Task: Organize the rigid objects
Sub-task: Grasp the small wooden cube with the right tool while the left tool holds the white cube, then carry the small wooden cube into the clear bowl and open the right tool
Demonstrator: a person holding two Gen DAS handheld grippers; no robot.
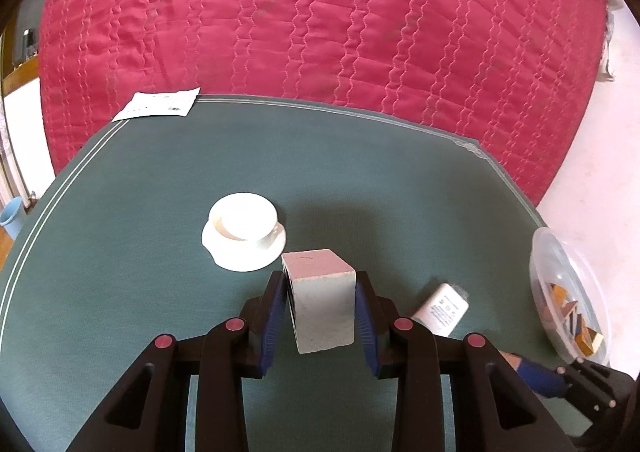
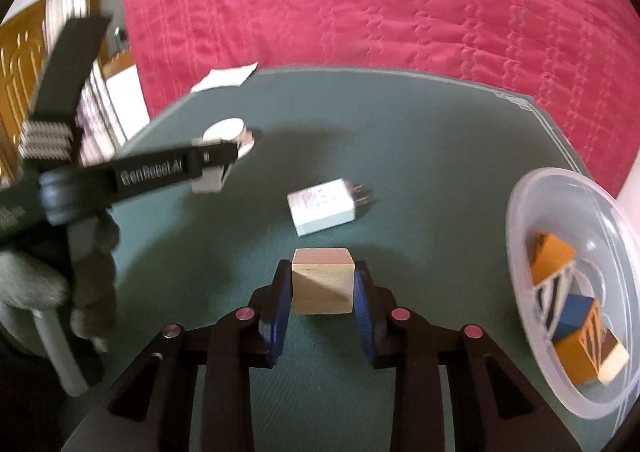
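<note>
On the table [image 1: 160,292], a cup [image 1: 244,218] sits on a saucer [image 1: 244,252] at the left. A charger [image 2: 322,206] lies mid-table, right of the cup. A bowl [image 2: 532,192] at the right edge holds blocks [image 2: 554,256]. A paper [image 1: 158,105] overhangs the far left corner. A bed [image 1: 320,12] lies beyond the table.

Each tool holds a cube: left tool [image 1: 320,312], cube [image 1: 322,304]; right tool [image 2: 322,292], block [image 2: 322,286].

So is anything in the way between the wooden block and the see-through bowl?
Nothing visible. The right tool holds the wooden block, and only bare green tabletop lies between it and the clear bowl. The white charger sits farther back.
</note>
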